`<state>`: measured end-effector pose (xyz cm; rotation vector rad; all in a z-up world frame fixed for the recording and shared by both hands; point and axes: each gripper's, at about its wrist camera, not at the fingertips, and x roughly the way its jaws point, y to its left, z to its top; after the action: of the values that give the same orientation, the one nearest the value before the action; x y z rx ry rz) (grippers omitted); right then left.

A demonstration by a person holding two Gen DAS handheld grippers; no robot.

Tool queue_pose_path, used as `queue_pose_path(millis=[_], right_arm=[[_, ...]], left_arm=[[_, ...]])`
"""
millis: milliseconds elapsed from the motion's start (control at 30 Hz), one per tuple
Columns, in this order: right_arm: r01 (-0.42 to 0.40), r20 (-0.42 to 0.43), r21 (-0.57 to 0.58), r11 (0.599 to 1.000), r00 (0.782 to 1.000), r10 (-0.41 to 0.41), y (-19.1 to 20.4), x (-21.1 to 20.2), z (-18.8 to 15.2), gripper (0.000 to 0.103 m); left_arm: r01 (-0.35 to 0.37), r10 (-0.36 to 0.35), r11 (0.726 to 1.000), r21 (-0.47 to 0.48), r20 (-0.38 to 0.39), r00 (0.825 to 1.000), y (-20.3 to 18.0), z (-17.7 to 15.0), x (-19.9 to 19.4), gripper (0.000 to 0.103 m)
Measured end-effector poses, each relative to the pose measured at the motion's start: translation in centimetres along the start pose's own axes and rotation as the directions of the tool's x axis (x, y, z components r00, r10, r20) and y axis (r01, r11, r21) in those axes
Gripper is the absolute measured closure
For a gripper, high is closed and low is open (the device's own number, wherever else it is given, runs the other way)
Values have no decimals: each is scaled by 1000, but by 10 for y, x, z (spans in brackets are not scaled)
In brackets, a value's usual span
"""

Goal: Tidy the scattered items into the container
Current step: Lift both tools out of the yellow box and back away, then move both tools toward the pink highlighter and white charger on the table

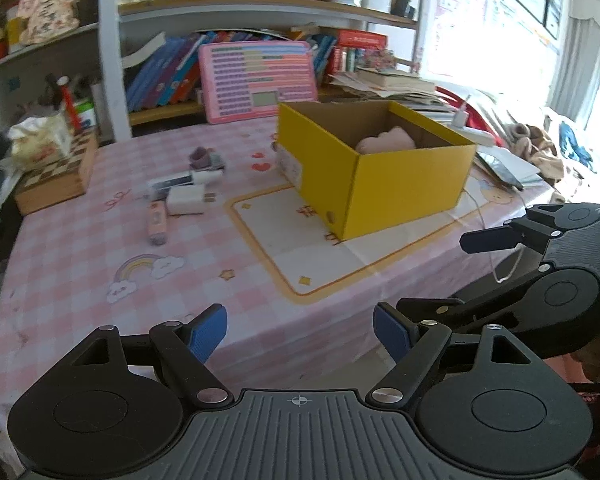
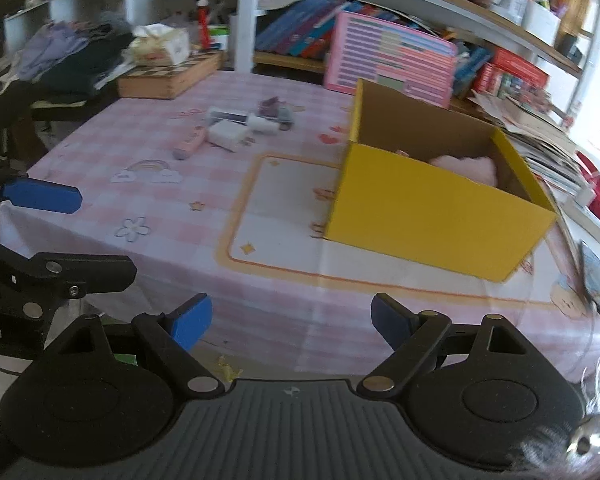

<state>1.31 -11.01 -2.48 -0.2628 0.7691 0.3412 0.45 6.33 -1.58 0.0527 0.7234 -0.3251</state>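
Both claws, left and right, hang spread and empty at the frame bottom, over the near worktop edge. The yellow box sits centre-right, a pink soft item inside. Scattered items cluster upper left: white charger, pink stick. Shelves of books stand behind.

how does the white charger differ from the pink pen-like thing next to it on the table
The white charger is a squat, blocky cube; the pink pen-like thing is long and slim. The charger is plain white, the other pink with a grey end. Both lie loose on the checked tablecloth, outside the yellow box.
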Motion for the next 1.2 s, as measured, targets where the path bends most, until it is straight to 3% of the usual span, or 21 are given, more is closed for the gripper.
queue_pose_path(millis=[367,700,1200], right_arm=[[-36,10,-62,997,999,37,23,6,10,16],[-13,81,-126,992,996,24,38,4,29,17],[-52,97,-129,990,993,65,36,39,64,19]], left_arm=[[-49,49,998,-42,15,999,20,-3,-8,20],[-104,108,992,-75,52,993,37,1,-15,20],[-163,166,983,-87,37,985,56,13,3,20]])
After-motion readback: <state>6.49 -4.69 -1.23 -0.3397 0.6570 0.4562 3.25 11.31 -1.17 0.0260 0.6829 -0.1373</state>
